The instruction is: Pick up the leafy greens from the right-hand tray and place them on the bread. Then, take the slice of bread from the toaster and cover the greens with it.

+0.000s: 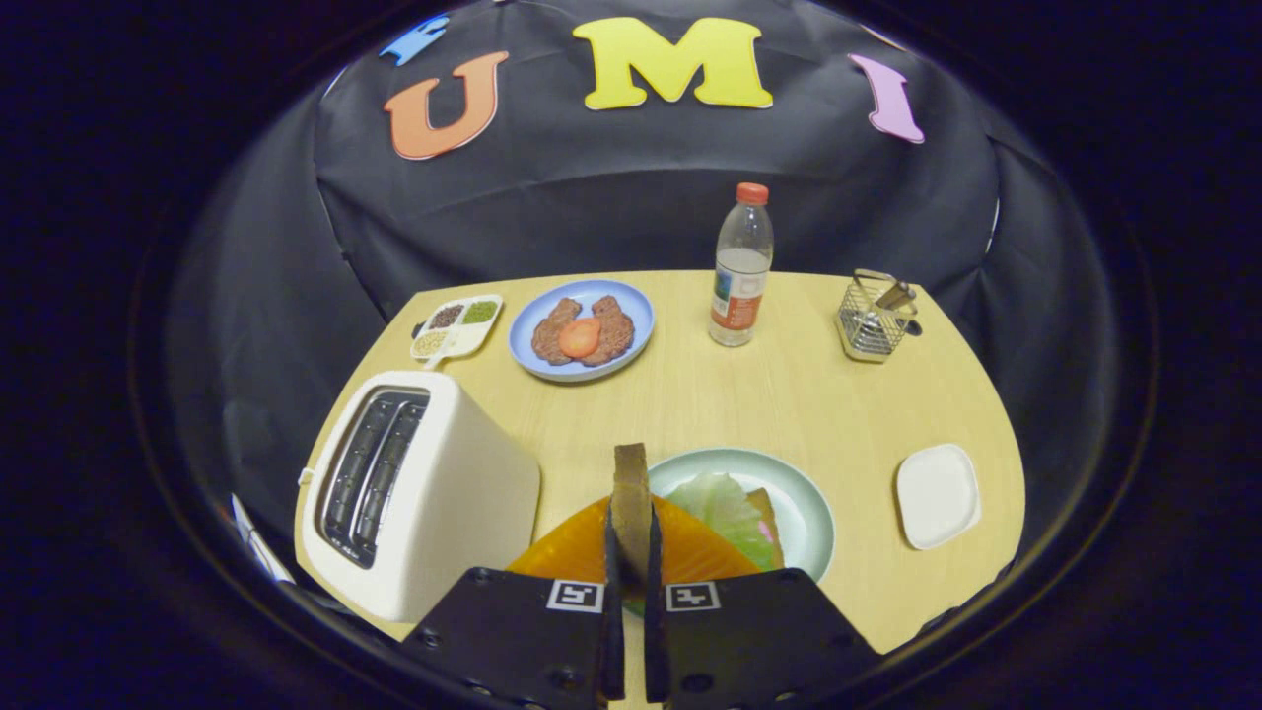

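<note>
The claw is nearly closed, both fingers pinching a bread slice held upright, edge-on. The toaster stands to its left on the table. Just ahead and right, the plate holds greens on bread, awaiting cover.

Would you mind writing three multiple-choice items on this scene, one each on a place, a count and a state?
1. Where do the leafy greens lie?
A. on the pale green plate
B. on the blue plate
C. in the wire basket

2. How many slots does the toaster have?
A. one
B. two
C. four

3. What are the gripper fingers at?
A. wide open
B. shut on a bread slice
C. shut on the bottle

Key: 1 A, greens rest on the pale green plate just ahead of the fingers. 2 B, two dark slots show on top. 3 B, the bread slice stands upright, pressed between both fingers.
</note>
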`<state>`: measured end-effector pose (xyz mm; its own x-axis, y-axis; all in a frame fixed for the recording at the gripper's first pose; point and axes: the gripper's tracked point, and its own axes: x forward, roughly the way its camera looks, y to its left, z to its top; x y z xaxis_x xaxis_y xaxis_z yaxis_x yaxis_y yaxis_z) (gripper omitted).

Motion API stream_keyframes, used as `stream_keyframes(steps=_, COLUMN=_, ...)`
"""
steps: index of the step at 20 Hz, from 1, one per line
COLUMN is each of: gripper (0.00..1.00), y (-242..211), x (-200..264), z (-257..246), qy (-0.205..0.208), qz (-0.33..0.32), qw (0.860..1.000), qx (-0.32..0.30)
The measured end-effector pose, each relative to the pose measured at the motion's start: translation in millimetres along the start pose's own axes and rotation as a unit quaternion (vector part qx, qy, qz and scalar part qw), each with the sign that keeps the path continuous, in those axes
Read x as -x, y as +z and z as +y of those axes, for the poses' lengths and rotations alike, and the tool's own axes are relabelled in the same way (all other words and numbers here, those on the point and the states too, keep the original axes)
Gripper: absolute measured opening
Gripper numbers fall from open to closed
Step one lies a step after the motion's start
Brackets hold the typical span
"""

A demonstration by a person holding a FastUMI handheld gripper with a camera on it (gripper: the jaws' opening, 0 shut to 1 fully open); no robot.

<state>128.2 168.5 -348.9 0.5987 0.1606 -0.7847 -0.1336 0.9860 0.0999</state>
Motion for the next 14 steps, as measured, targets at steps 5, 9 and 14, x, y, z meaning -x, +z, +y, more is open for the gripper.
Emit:
stream_keyframes(steps=5, gripper=0.08, y=-5, x=-11, z=-27, qy=0.014, qz=0.009, qw=1.0, qx=-0.019)
stream_keyframes(steps=9, gripper=0.08, y=-7, x=-15, z=-41, qy=0.023, qz=0.019, qw=1.0, qx=-0.01)
stream_keyframes(steps=14, gripper=0.12, y=-14, x=-25, z=-61, qy=0.036, qz=0.024, qw=0.999, qx=0.014)
